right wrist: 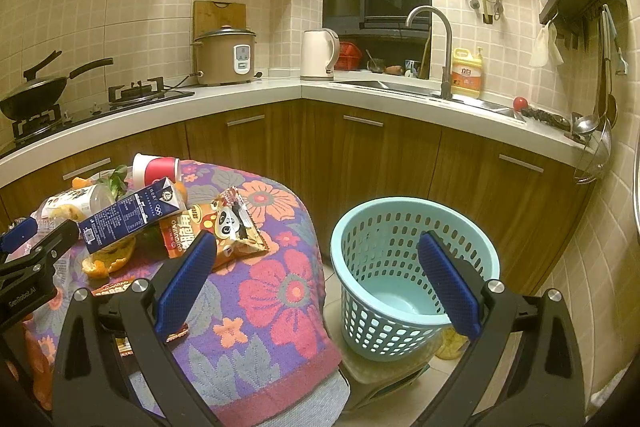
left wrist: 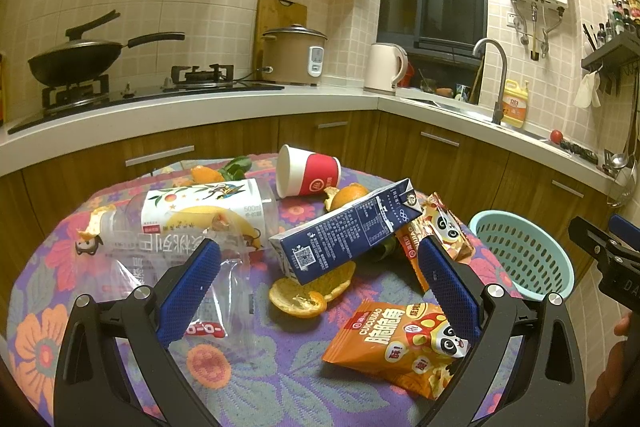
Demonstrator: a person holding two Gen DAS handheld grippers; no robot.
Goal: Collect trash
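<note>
Both grippers gaped wide and empty above the littered table.

The left gripper (left wrist: 320,279) hovered over a blue milk carton (left wrist: 346,233), a rectangular box tilted with its gabled top up and to the right, propped on curled orange peel (left wrist: 310,293). The right gripper (right wrist: 316,275) faced the perforated plastic basket (right wrist: 412,267) on the floor beside the floral tablecloth (right wrist: 276,291).

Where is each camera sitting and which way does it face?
Left wrist: on the left gripper, facing the littered table; right gripper and a hand show at the edge.
Right wrist: on the right gripper, facing the basket on the floor; left gripper's finger at the edge.
Shared: blue carton, basket.
</note>
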